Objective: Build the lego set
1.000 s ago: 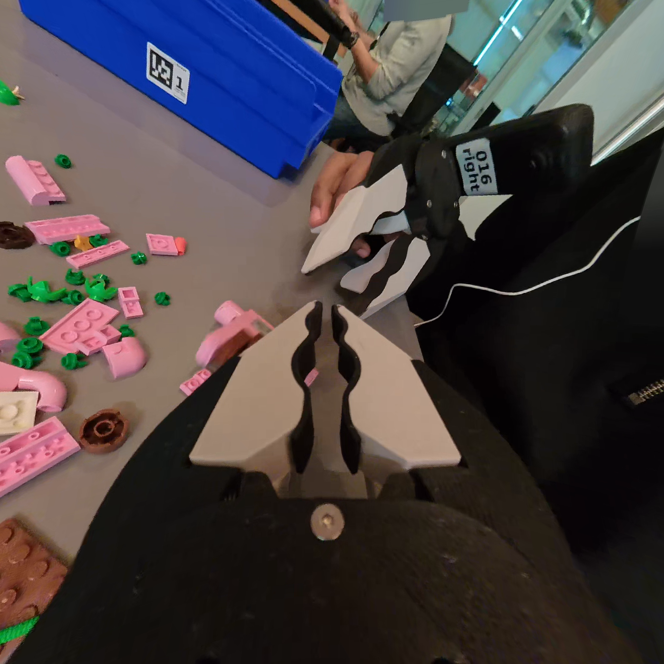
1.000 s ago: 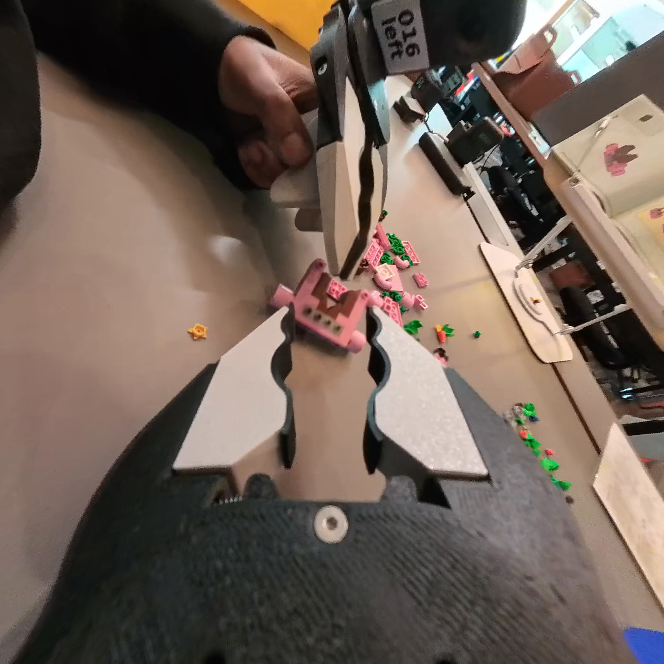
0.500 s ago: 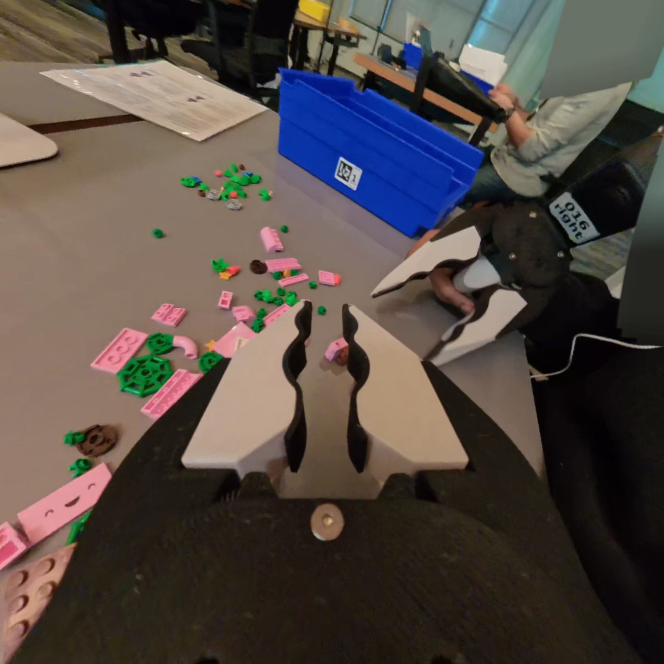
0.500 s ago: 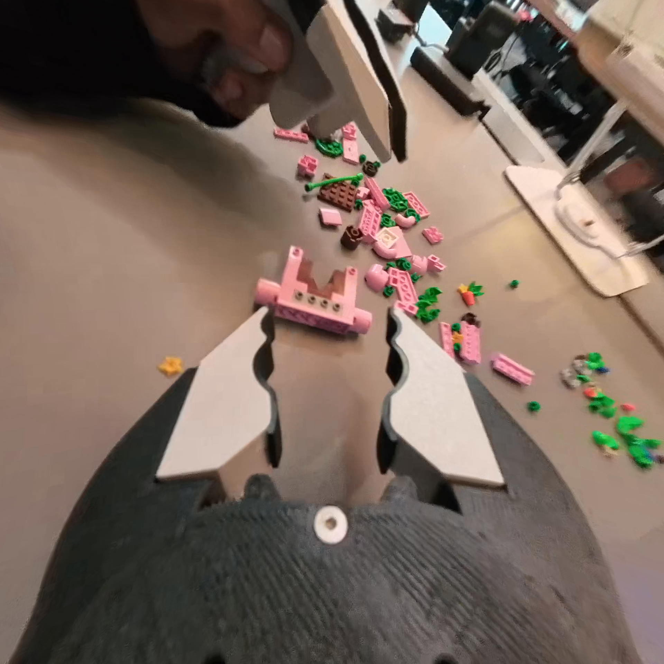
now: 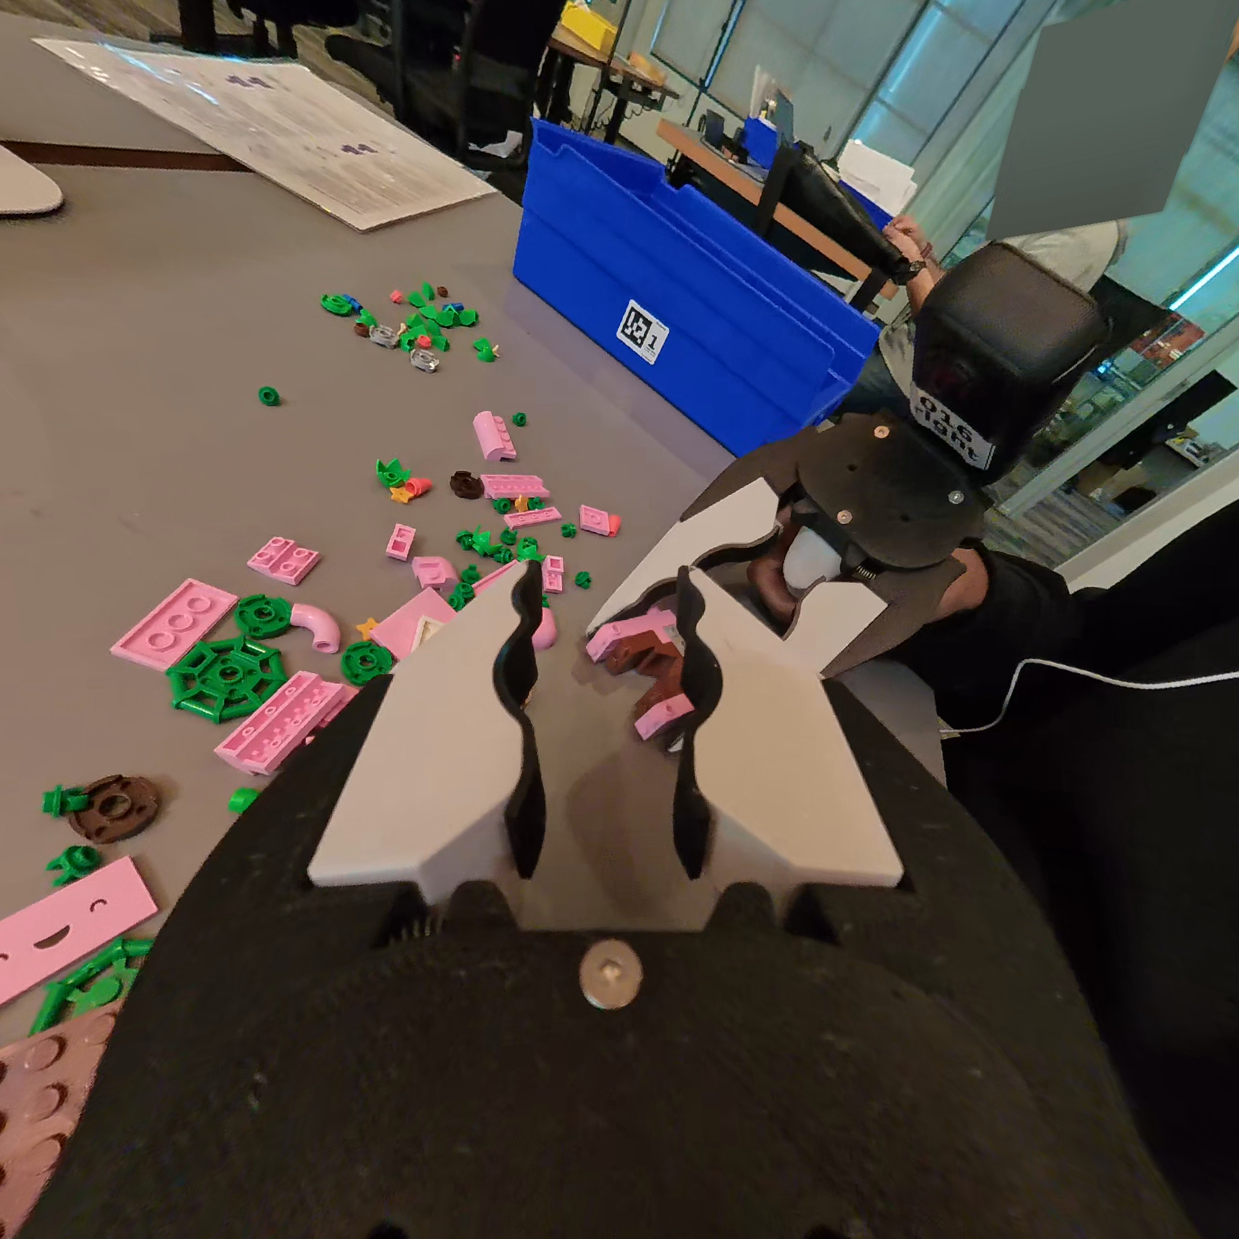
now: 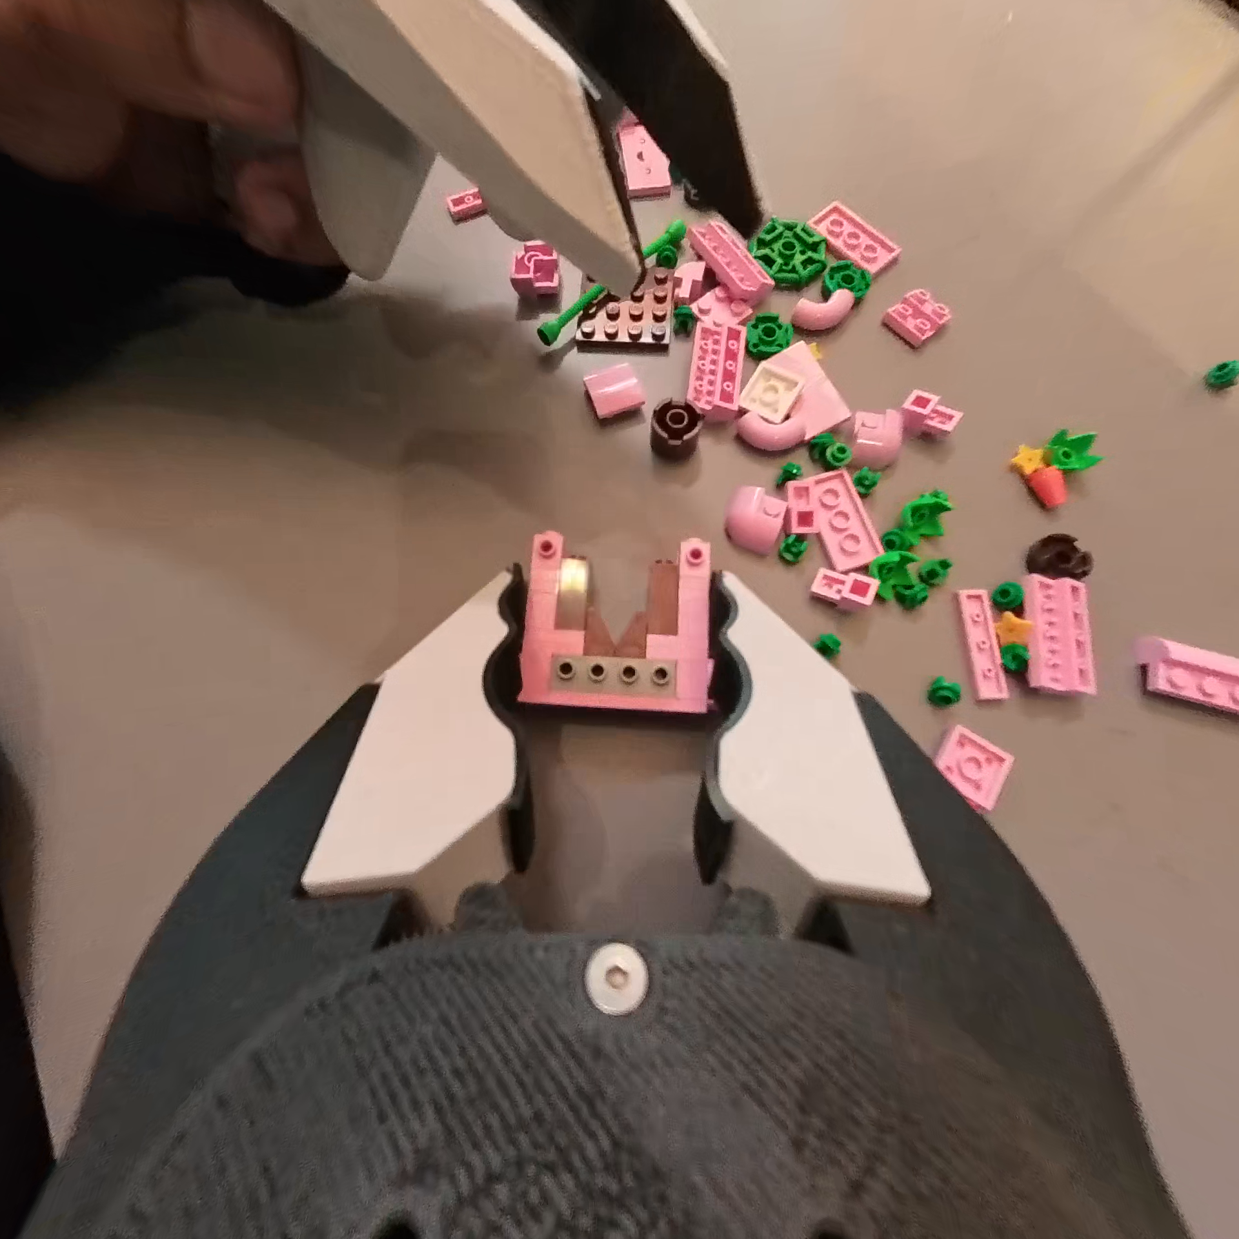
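While right gripper (image 6: 613, 630) clamps pink assembly (image 6: 613, 637), left gripper (image 5: 607, 590) seemingly parted, empty

This is an open-plan office or lab workspace. A wide grey counter (image 5: 167, 322) carries a blue storage bin (image 5: 670, 281) with a square coded tag (image 5: 642, 332) on its side, a printed sheet (image 5: 268, 127) lying flat, and the edge of a white stand base (image 5: 27, 191). Beyond the counter stand more desks (image 5: 724, 154) with gear on them and dark office chairs (image 5: 483, 74). Glass partitions (image 5: 838, 74) with metal frames close off the far side. A seated person (image 5: 938, 315) works at a neighbouring desk. A thin white cable (image 5: 1046, 684) trails over dark fabric at the right.
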